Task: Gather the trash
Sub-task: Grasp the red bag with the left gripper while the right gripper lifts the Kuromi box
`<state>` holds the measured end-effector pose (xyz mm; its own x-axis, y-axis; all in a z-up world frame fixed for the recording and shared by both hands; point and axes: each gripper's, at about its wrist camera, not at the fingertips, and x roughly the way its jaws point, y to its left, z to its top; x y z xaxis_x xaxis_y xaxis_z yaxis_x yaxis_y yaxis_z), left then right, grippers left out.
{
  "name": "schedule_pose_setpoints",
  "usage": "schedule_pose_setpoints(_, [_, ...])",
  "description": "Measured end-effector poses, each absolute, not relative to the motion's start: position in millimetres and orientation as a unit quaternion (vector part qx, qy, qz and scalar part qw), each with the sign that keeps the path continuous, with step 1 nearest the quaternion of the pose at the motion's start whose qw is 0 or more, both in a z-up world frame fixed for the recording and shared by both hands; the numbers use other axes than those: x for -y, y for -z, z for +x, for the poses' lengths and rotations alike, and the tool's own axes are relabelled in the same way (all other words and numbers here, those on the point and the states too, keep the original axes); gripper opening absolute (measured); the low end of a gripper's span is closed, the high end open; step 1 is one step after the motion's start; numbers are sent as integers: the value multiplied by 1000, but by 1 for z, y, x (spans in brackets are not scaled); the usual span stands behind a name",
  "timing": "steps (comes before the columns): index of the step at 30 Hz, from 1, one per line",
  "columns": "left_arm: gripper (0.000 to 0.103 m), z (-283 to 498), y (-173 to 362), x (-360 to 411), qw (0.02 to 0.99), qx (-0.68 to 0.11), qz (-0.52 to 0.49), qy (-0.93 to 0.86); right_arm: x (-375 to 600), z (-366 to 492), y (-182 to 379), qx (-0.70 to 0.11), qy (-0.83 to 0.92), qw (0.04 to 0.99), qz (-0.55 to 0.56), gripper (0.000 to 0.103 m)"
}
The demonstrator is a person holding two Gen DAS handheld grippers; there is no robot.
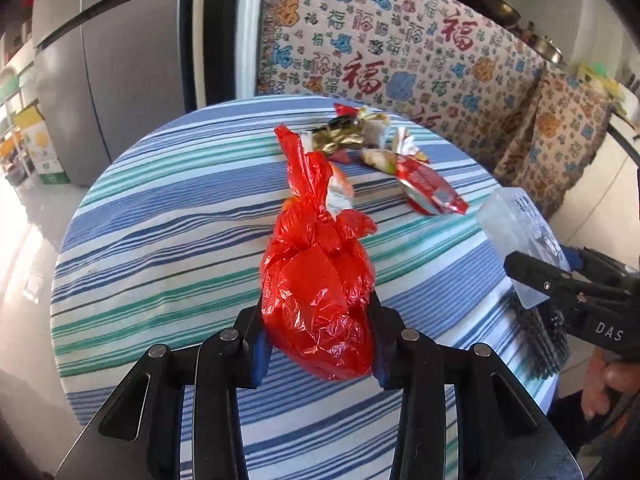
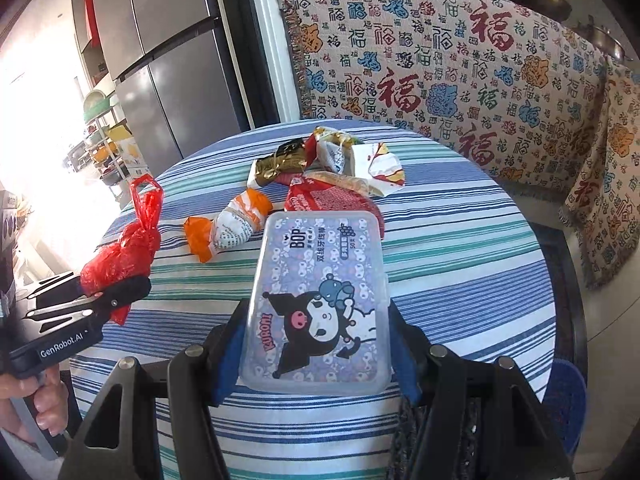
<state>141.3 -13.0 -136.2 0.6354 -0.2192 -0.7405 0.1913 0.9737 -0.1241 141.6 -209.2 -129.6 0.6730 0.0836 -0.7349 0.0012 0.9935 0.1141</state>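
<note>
My left gripper (image 1: 318, 320) is shut on a knotted red plastic bag (image 1: 318, 288), held over the striped round table (image 1: 160, 240); the bag also shows in the right wrist view (image 2: 124, 248). My right gripper (image 2: 318, 340) is shut on a clear flat plastic box (image 2: 318, 300) with a cartoon label, which also shows in the left wrist view (image 1: 516, 236). A pile of crumpled snack wrappers (image 2: 332, 160) lies at the table's far side, with a red packet (image 1: 428, 192) and an orange-and-white wrapper (image 2: 232, 224) nearer.
A cloth printed with red and blue characters (image 2: 460, 80) hangs behind the table. A grey fridge (image 2: 176, 52) stands at the back left. Pans (image 1: 484, 0) sit on a counter at the back right.
</note>
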Motion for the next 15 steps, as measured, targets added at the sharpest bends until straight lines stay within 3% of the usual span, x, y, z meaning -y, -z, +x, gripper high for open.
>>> schedule_pose_setpoints(15, [39, 124, 104, 146, 892, -385, 21, 236, 316, 70, 95, -363, 81, 923, 93, 63])
